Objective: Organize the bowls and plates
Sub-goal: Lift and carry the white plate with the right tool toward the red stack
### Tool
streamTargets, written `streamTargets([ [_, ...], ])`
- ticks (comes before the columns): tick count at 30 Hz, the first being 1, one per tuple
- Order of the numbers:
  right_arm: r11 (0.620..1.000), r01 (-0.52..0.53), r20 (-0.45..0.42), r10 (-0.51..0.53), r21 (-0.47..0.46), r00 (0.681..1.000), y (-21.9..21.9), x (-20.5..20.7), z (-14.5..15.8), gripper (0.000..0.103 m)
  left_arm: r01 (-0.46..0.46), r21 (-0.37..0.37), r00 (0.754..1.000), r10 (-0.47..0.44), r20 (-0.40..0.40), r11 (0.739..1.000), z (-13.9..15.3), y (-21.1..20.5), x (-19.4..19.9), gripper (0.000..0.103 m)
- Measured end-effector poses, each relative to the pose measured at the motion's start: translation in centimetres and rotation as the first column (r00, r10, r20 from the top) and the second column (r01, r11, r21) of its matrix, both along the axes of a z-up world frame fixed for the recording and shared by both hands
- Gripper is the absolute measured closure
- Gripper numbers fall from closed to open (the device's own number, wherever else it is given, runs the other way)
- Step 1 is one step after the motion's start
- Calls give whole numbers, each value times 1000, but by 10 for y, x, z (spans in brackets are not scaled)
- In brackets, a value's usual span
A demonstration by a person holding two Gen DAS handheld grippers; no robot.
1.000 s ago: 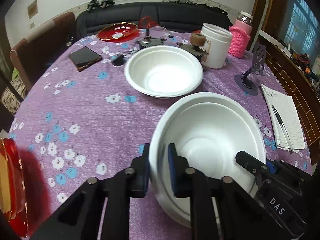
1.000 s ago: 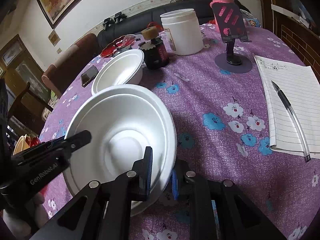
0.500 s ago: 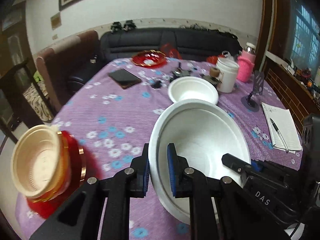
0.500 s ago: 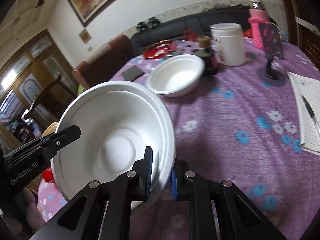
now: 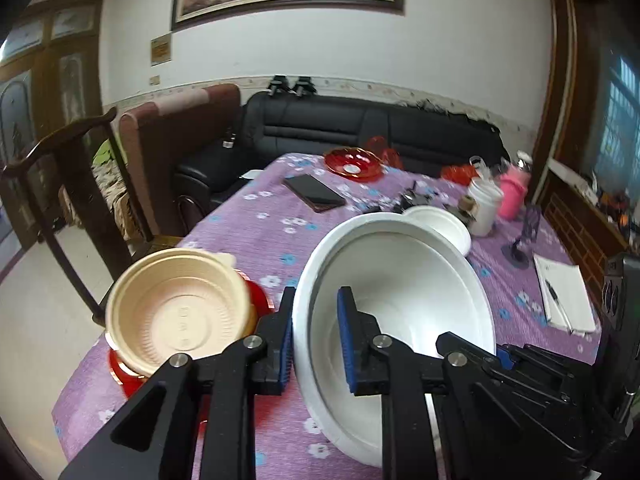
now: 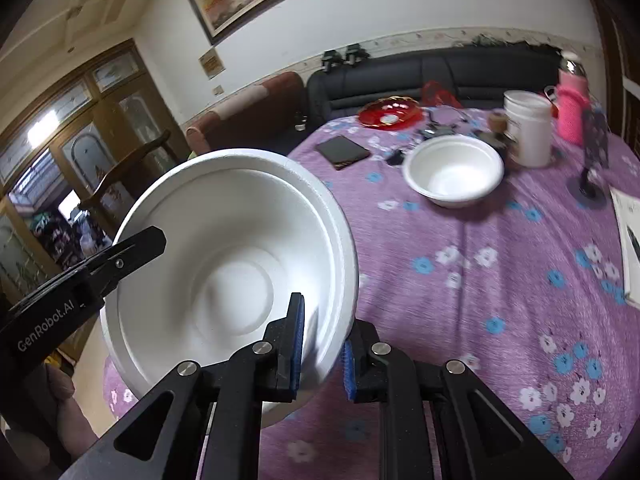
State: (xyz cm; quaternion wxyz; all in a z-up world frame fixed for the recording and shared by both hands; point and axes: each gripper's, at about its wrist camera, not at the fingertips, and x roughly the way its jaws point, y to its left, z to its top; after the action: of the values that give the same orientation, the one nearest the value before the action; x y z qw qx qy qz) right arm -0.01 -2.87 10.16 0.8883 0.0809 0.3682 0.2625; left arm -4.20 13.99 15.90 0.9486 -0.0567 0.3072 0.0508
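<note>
- Left wrist view, lower left of the frame: a tan bowl (image 5: pixel 180 312) sits nested on a red dish (image 5: pixel 256 300) near the table (image 5: pixel 248 236) edge.
- Lower centre: the left gripper (image 5: pixel 316 340) is clamped on the near-left rim of the big white bowl (image 5: pixel 400 300), one pad outside the wall, one inside.
- Right of centre: the bowl is tilted and looks lifted clear of the cloth; a smaller white bowl (image 5: pixel 440 220) rests behind it.
- Right wrist view, lower centre: the right gripper (image 6: pixel 322 348) pinches the opposite rim of the same bowl.
- The bowl looks like foam: light, stiff, easily dented or cracked. The rim is the sensible hold, with gentle pressure and both grips kept level.
</note>
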Motion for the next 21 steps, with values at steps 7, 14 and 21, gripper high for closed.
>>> streamTargets([
  [7, 995, -67, 47, 71, -78, 996, 61, -5, 20, 85, -94, -57, 995, 96, 25, 994, 1, 57, -17, 84],
  [14, 982, -125, 81, 138, -143, 987, 121, -2, 37, 85, -189, -77, 981, 191, 18, 979, 0, 113, -14, 84],
  [21, 965, -143, 51, 158, -218, 986, 176, 26, 33, 85, -249, -60, 968, 249, -8, 967, -7, 150, 5, 84],
])
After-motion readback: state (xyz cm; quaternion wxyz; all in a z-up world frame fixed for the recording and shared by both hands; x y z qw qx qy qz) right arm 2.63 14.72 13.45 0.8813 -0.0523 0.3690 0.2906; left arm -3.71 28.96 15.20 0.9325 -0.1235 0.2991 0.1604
